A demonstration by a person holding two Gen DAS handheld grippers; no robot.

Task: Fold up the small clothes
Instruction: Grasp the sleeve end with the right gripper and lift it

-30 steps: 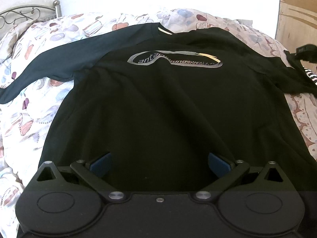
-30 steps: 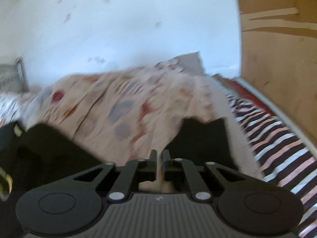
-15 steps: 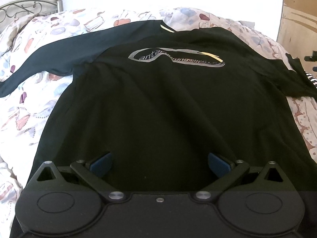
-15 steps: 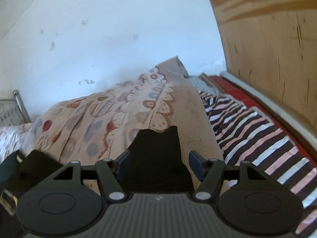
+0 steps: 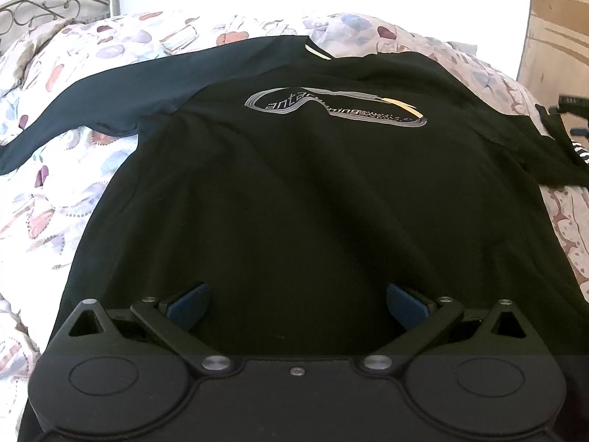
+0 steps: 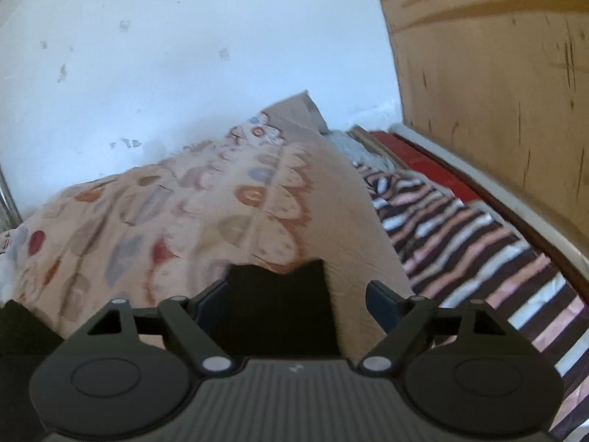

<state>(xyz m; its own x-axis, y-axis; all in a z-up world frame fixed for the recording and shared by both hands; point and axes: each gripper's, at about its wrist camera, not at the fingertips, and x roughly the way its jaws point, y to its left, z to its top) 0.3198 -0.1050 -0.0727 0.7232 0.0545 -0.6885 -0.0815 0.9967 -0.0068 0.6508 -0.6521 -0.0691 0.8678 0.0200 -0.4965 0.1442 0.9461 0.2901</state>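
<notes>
A black long-sleeved shirt with a grey looped print lies spread face up on the patterned duvet. Its left sleeve stretches out to the left. My left gripper hovers open over the shirt's lower part, its blue pads wide apart with only flat cloth beneath. In the right wrist view the end of the other sleeve rests on the duvet between the fingers of my right gripper. That gripper is open and its pads do not press on the cloth.
A striped blanket lies along the right side of the bed, with a red edge and a wooden panel beyond it. A white wall stands behind. A metal headboard rises at the far left.
My right gripper was shut a second ago and has since opened wide, leaving the sleeve end on the duvet. Its view swung to the right. The left gripper has hardly moved.
</notes>
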